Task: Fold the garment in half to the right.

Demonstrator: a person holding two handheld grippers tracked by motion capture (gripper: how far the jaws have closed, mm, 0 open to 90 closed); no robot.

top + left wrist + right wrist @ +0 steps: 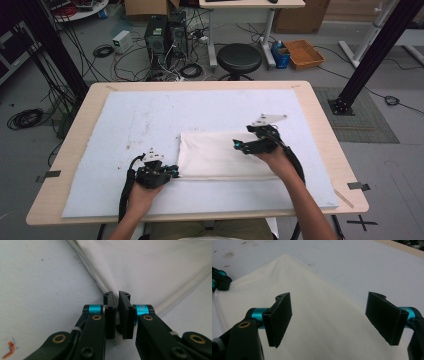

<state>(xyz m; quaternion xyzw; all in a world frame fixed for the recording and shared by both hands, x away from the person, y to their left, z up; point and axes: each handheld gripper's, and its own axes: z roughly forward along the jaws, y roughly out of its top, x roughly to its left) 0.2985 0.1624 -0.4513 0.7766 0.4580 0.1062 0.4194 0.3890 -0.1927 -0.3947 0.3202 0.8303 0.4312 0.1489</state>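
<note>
Left tool (116, 315) is clamping the near left corner of the folded white cloth (220, 155), its jaws pressed together on a pinch of hem, as the left gripper view is showing; right tool (245, 145) is hovering with its jaws spread wide above the cloth's right part, gripping nothing. The cloth is lying flat on the pale blue mat (125, 125) covering the wooden surface (320, 115), toward the near middle of it, with the person's right hand (277, 160) resting over its right edge. To fold cleanly from here, the left tool should be keeping its pinch on all layers of the corner, not just the top one, while the right tool is lowered onto the matching near right corner and closed there. Both corners would then best be lifted together and level, so that the fabric is not dragging or skewing across the mat.
</note>
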